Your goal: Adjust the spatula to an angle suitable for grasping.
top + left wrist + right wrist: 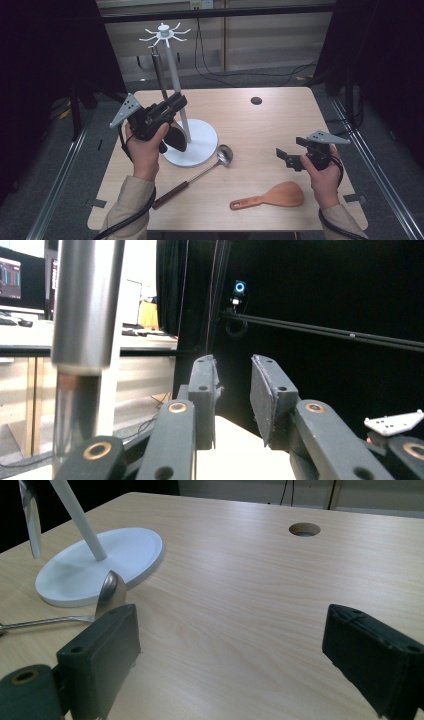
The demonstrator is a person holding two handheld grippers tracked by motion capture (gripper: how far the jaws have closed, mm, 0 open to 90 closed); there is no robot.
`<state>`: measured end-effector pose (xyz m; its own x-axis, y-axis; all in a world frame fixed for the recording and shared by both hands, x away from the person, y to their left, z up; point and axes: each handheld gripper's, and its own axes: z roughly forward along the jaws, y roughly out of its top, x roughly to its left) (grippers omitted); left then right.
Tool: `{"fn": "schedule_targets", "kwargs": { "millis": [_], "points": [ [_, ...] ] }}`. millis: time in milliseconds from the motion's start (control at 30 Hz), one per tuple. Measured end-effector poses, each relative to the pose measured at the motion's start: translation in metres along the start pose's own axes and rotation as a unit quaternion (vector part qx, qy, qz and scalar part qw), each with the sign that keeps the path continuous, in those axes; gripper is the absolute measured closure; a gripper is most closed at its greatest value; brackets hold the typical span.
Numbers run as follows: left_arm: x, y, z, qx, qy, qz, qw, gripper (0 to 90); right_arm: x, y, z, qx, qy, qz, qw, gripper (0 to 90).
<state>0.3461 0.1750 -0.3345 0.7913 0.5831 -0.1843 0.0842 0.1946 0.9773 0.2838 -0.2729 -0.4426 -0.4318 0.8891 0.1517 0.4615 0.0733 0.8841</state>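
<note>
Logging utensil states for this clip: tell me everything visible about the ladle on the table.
The ladle lies flat on the wooden table, free of both grippers. It has a shiny metal bowl, a thin metal shaft and a dark brown, wood-like handle pointing toward the person's left sleeve. Its bowl lies at the rim of the white rack base; whether they touch is unclear.

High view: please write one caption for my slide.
Left gripper raised beside the white utensil stand; ladle and wooden spatula lie on table.
</note>
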Motion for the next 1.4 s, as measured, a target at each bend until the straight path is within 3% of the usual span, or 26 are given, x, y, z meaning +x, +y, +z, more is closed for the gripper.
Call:
{"fn": "schedule_targets", "kwargs": {
  "millis": [267,500,533,633,767,833,867,967,1000,1033,1067,1133,1167,1200,1233,1267,1333,1400],
  "points": [
    [-0.003,-0.023,-0.002,0.031,-0.005,-0.003,0.9995,69.0,0.001,0.001,0.000,0.000,0.001,-0.002,1.0000,7.7],
    [-0.003,-0.043,-0.005,0.068,-0.012,-0.010,0.9976,64.9,0.001,0.001,-0.001,0.000,0.001,-0.005,1.0000,7.7],
    [-0.002,-0.047,-0.007,0.082,-0.011,-0.010,0.9965,64.3,0.001,0.001,0.000,0.000,0.002,-0.005,1.0000,7.7],
    [-0.002,-0.054,-0.008,0.089,-0.008,-0.017,0.9958,62.3,0.001,0.000,0.000,0.003,0.002,-0.005,1.0000,7.7],
    [-0.001,-0.068,-0.009,0.117,-0.011,-0.020,0.9929,60.9,0.002,0.000,0.001,0.005,0.002,-0.006,1.0000,7.7],
    [-0.002,-0.078,-0.010,0.140,-0.011,-0.021,0.9899,60.3,0.002,0.001,0.001,0.004,0.003,-0.008,1.0000,7.7],
    [-0.002,-0.078,-0.010,0.140,-0.011,-0.021,0.9899,60.0,0.002,0.001,0.001,0.004,0.003,-0.008,1.0000,7.7],
    [-0.002,-0.090,-0.011,0.176,-0.022,-0.022,0.9839,59.0,0.005,0.002,0.004,0.008,0.007,-0.011,0.9999,7.7],
    [-0.002,-0.090,-0.011,0.176,-0.022,-0.022,0.9839,58.1,0.005,0.002,0.004,0.008,0.007,-0.011,0.9999,7.7],
    [-0.002,-0.096,-0.011,0.193,-0.021,-0.025,0.9807,57.4,0.006,0.002,0.006,0.010,0.007,-0.014,0.9998,7.7],
    [-0.002,-0.096,-0.011,0.193,-0.021,-0.025,0.9807,56.8,0.006,0.003,0.006,0.011,0.008,-0.015,0.9998,7.7],
    [-0.001,-0.103,-0.013,0.208,-0.024,-0.033,0.9774,55.9,0.007,0.004,0.007,0.009,0.011,-0.015,0.9998,7.7],
    [-0.001,-0.103,-0.013,0.208,-0.024,-0.033,0.9774,54.8,0.007,0.004,0.008,0.009,0.012,-0.015,0.9998,7.7],
    [0.000,-0.108,-0.013,0.221,-0.022,-0.041,0.9743,52.4,0.008,0.004,0.008,0.009,0.013,-0.015,0.9998,7.7],
    [0.000,-0.108,-0.013,0.221,-0.022,-0.041,0.9743,50.8,0.008,0.004,0.008,0.009,0.013,-0.015,0.9998,7.7],
    [0.000,-0.111,-0.014,0.228,-0.017,-0.041,0.9727,50.8,0.008,0.004,0.009,0.009,0.013,-0.015,0.9998,7.7],
    [0.000,-0.115,-0.015,0.242,-0.014,-0.039,0.9694,47.9,0.008,0.004,0.011,0.011,0.015,-0.017,0.9997,7.7],
    [0.001,-0.118,-0.015,0.266,-0.013,-0.037,0.9631,45.8,0.009,0.005,0.012,0.010,0.017,-0.016,0.9997,7.7]
  ]
}}
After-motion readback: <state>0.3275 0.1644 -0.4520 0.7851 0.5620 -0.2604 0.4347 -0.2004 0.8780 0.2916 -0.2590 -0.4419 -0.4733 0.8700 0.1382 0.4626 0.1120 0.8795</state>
